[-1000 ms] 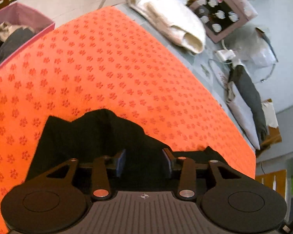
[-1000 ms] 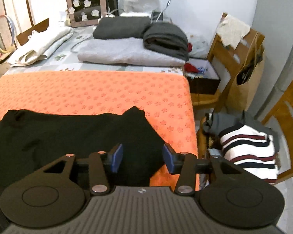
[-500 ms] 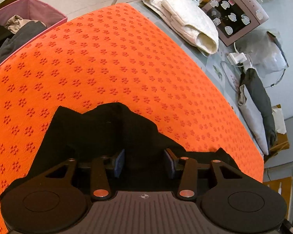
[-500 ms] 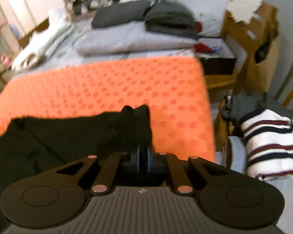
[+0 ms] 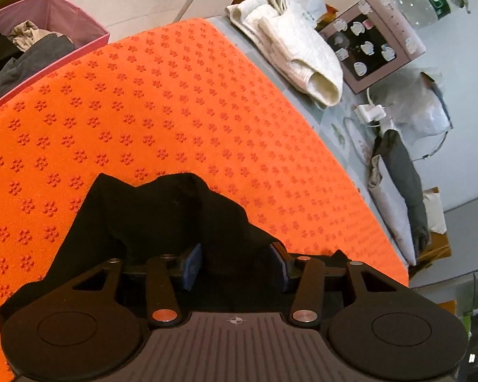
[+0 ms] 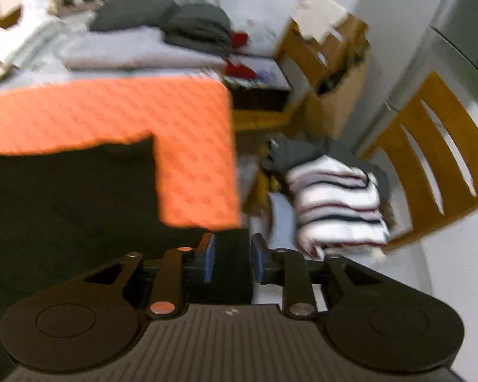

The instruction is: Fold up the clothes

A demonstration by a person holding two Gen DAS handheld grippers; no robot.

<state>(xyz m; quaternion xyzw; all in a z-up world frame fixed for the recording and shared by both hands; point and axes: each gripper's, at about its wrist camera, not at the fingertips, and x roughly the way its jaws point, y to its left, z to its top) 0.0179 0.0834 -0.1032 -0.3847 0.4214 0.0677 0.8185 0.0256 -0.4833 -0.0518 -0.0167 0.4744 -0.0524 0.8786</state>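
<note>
A black garment [image 5: 162,216] lies spread on the orange patterned mat [image 5: 175,95]. My left gripper [image 5: 235,264] hangs over its crumpled left end with jaws opening; the cloth lies under and between the pads, which do not press on it. In the blurred right wrist view the black garment [image 6: 63,197] reaches the near right corner of the mat [image 6: 191,121]. My right gripper [image 6: 232,261] is at that corner with jaws opening, dark cloth still in the gap, loose between the blue pads [image 6: 208,261].
A pink bin [image 5: 63,22] of clothes stands beyond the mat's left edge. A folded white garment [image 5: 290,51] and a box [image 5: 372,41] lie behind the mat. Folded grey clothes [image 6: 143,47] sit at the back. A striped garment [image 6: 337,203] and wooden chairs [image 6: 430,146] are right of the table.
The right gripper shut on the garment's right corner, drew it toward the mat's near right corner, and its jaws have parted again. The left jaws stand a little wider.
</note>
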